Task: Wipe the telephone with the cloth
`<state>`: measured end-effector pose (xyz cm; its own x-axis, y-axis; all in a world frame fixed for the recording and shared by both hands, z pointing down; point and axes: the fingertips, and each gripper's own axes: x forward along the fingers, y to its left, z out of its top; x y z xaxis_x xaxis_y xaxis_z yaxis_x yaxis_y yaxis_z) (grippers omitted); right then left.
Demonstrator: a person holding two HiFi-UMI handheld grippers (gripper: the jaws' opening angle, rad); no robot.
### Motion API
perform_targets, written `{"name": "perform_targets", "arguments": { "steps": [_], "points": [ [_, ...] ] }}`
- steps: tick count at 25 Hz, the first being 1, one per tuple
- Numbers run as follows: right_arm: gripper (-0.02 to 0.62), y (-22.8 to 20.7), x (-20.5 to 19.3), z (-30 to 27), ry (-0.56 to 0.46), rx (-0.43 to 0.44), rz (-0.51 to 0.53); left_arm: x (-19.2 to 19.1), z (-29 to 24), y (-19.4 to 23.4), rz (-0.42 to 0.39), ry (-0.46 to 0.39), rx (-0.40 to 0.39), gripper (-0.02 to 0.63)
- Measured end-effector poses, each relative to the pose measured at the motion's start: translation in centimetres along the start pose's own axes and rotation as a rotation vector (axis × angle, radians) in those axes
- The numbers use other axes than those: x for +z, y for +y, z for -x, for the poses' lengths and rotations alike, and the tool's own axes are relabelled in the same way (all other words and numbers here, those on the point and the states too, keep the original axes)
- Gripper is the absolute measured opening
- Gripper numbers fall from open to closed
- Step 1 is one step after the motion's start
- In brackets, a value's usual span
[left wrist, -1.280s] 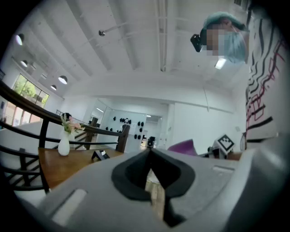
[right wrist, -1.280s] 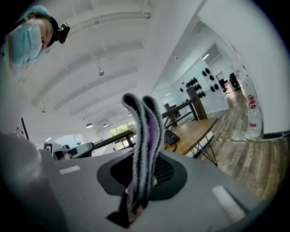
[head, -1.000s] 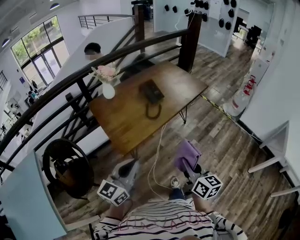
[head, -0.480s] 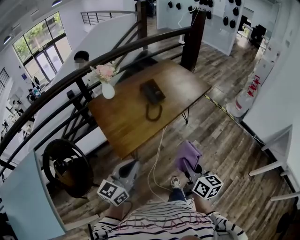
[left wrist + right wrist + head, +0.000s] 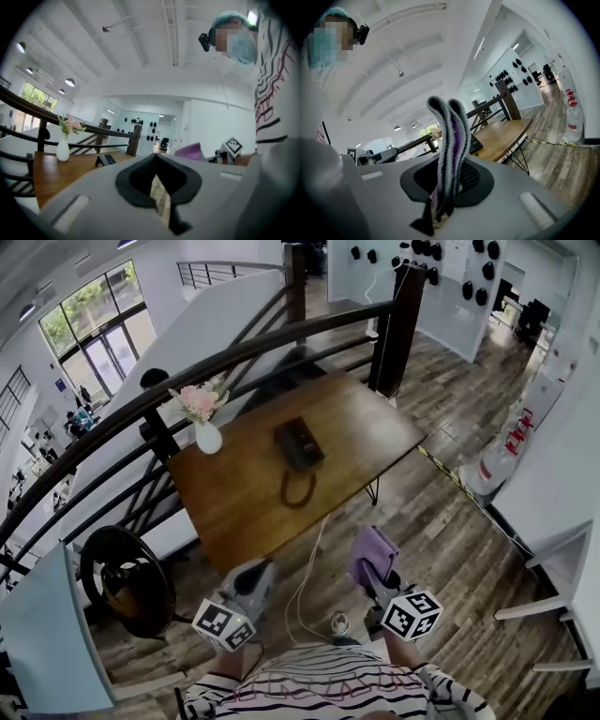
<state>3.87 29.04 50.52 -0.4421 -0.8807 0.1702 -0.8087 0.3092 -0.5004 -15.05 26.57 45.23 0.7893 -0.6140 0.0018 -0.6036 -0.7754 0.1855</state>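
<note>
The telephone (image 5: pixel 299 443) lies on the desk (image 5: pixel 361 418) ahead of me, vase (image 5: pixel 207 438) left of it; cloth (image 5: pixel 450 140) between my right fingers (image 5: pixel 506 194).

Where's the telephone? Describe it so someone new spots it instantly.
Find the wooden table beside the dark railing. Near its middle lies the telephone. Unlike the white vase of pink flowers at the railing edge, it is black and low, with a looped cord beside it.

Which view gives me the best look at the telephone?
Head view: the whole telephone from above on the table. Left gripper view shows it small, edge-on; right gripper view, only a corner behind the cloth.
</note>
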Motion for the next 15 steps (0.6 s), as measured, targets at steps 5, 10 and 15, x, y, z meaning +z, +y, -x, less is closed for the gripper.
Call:
{"name": "perform_targets", "arguments": {
  "steps": [5, 10, 15],
  "points": [
    [0.052, -4.9, 3.2, -1.3, 0.024, 0.052, 0.012, -0.3, -5.5, -0.3, 0.005, -0.001, 0.057, 0.003],
    [0.052, -9.7, 5.4, -2.3, 0.055, 0.092, 0.010, -0.6, -10.7, -0.6, -0.001, 0.003, 0.108, 0.003],
    [0.052, -12.9, 6.4, -3.7, 0.087, 0.130, 0.028, -1.5, -13.6, -0.1, 0.003, -0.002, 0.157, 0.003]
  ]
}}
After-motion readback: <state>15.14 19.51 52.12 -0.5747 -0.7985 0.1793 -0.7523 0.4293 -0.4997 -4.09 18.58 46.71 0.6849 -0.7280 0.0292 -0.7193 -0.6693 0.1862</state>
